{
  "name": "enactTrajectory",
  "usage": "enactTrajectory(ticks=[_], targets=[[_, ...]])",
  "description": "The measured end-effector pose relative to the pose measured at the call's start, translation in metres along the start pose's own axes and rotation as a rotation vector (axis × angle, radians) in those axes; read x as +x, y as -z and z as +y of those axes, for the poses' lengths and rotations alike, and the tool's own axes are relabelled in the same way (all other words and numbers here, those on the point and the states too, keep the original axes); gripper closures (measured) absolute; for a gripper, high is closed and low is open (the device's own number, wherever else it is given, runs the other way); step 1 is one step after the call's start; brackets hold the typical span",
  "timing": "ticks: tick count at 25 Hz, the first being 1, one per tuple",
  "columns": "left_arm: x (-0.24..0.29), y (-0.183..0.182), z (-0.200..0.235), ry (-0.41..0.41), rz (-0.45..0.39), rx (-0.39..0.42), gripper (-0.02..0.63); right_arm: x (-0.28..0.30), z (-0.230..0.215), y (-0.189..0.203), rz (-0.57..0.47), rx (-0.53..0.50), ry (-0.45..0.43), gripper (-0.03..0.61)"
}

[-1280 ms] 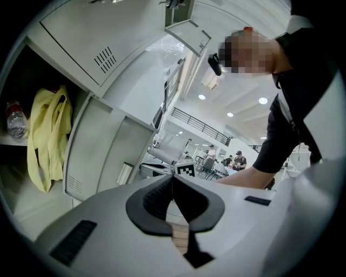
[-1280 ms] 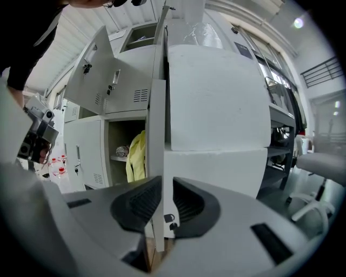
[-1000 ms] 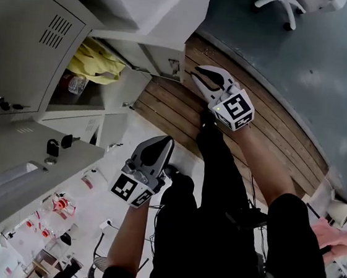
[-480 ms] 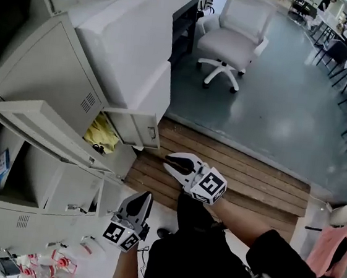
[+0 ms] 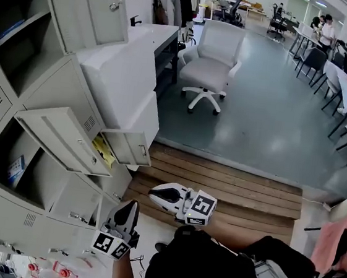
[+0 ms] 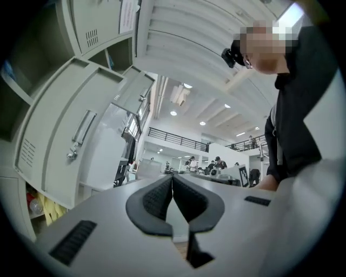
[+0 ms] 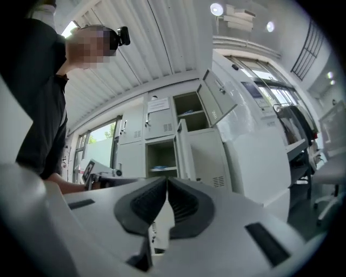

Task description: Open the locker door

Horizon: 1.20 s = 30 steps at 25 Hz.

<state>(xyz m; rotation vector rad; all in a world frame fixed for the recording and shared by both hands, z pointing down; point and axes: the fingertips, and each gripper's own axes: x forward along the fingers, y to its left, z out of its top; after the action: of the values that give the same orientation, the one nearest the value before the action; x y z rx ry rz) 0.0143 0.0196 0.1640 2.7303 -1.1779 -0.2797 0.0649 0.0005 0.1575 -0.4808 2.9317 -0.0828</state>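
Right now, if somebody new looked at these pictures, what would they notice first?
Probably the grey lockers on the left, where an open door sticks out and a yellow thing shows inside one compartment. Low in the middle, the left gripper and right gripper hover with jaws shut and empty, near a wooden platform. Farther back, a white office chair stands alone on the grey floor.

Grey metal door (image 5: 58, 136) with vent slots (image 5: 90, 123) near one corner, swung wide out from the locker bank (image 5: 17, 86), its compartment open behind it; what looks like a handle (image 5: 94, 160) near its free edge
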Motion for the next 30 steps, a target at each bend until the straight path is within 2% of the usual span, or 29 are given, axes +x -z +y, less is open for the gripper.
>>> enactTrajectory(ticks=[4, 9, 14, 17, 21, 30], targets=[[-0.020, -0.015, -0.035, -0.017, -0.030, 0.045, 0.598, -0.022, 0.047, -0.002, 0.001, -0.034, -0.066, 0.561], [-0.042, 0.013, -0.100, -0.033, -0.040, 0.022, 0.598, -0.087, 0.089, 0.001, -0.006, -0.020, -0.097, 0.566], [-0.046, 0.058, -0.188, 0.013, 0.008, -0.044, 0.598, -0.171, 0.112, 0.009, 0.000, 0.042, -0.003, 0.568], [-0.050, 0.078, -0.226, 0.031, 0.042, -0.073, 0.598, -0.210, 0.132, 0.007, 0.007, 0.053, 0.015, 0.568], [-0.040, 0.093, -0.256, 0.070, 0.083, -0.066, 0.598, -0.242, 0.147, -0.014, -0.026, 0.019, 0.033, 0.568], [-0.015, 0.088, -0.300, 0.171, 0.087, -0.039, 0.598, -0.289, 0.142, -0.029, -0.057, -0.006, 0.129, 0.568]])
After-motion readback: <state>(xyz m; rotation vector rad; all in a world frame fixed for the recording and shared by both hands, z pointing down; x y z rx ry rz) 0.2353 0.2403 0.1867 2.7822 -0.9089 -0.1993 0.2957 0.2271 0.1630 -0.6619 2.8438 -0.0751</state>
